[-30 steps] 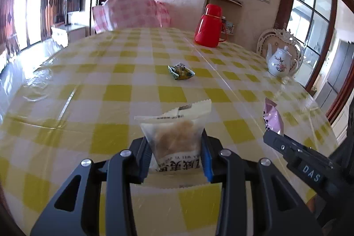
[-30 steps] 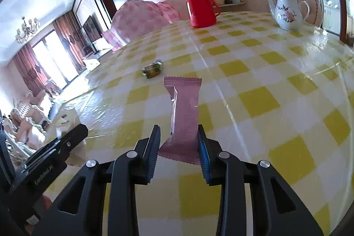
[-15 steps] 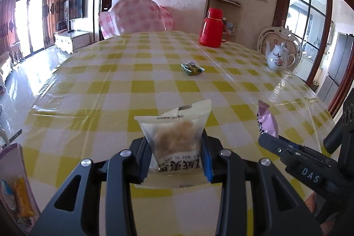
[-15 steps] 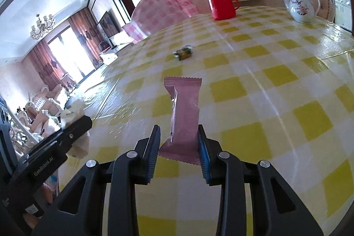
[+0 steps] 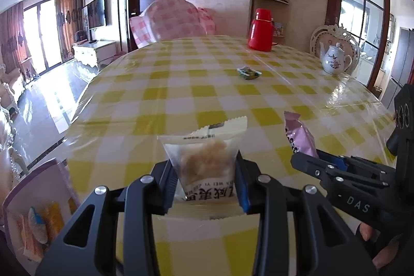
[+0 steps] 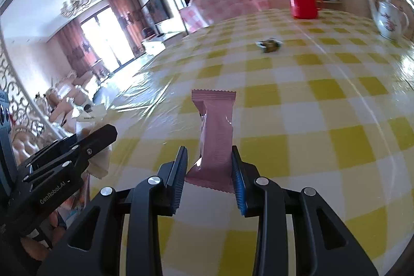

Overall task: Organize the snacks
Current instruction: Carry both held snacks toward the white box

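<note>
My left gripper point(image 5: 205, 180) is shut on a clear white snack packet point(image 5: 207, 159) with a pale cake inside, held above the near edge of the yellow checked table point(image 5: 181, 84). My right gripper point(image 6: 209, 170) is shut on a pink snack bar wrapper point(image 6: 216, 131), held upright over the table. The right gripper with its pink bar point(image 5: 300, 136) shows at the right of the left wrist view. The left gripper point(image 6: 77, 146) shows at the left of the right wrist view. A small green wrapped candy point(image 5: 249, 73) lies mid-table, also in the right wrist view point(image 6: 269, 44).
A lilac box point(image 5: 31, 203) holding several snacks sits at lower left, below the table edge. A red thermos point(image 5: 260, 30) and a white floral teapot point(image 5: 335, 61) stand at the far side. A pink checked chair cover point(image 5: 173, 17) is behind the table.
Both grippers have pulled back toward the near-left table edge with their snacks still held. The lilac snack box has come further into the left wrist view.
</note>
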Demonstrator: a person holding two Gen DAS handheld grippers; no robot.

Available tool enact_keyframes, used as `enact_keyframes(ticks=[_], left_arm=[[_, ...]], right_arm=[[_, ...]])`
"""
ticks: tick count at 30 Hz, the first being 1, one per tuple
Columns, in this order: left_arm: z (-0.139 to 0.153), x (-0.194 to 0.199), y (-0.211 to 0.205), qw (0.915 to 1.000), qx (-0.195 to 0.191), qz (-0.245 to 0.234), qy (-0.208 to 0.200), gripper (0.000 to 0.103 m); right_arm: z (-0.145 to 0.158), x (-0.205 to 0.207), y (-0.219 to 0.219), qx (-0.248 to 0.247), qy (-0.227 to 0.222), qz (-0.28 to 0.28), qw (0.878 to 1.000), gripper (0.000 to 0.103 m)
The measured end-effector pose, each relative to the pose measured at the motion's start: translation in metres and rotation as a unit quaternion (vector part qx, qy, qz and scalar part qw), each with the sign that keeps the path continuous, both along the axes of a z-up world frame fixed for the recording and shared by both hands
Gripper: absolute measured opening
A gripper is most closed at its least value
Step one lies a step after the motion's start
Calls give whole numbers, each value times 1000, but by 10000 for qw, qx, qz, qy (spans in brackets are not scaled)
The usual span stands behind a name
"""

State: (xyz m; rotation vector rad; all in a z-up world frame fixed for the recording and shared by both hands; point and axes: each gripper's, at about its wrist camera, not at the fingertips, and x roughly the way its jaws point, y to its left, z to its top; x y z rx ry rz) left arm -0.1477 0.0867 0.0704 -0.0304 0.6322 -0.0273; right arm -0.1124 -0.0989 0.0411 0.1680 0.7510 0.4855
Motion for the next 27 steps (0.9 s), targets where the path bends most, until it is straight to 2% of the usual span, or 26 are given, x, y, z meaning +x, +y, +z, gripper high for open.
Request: enact_keyframes(ticks=[12, 17, 27], left_arm=[[-5, -37, 69, 9987, 68, 510, 59, 38], [-4, -48, 107, 9961, 104, 869, 107, 38], [3, -73, 179, 9865, 459, 1555, 225, 38]], right_arm=[[11, -38, 80, -245, -195, 963, 9949, 33], [16, -62, 123, -440, -348, 1503, 9870, 33], [9, -108, 194, -826, -471, 2419, 9656, 33]])
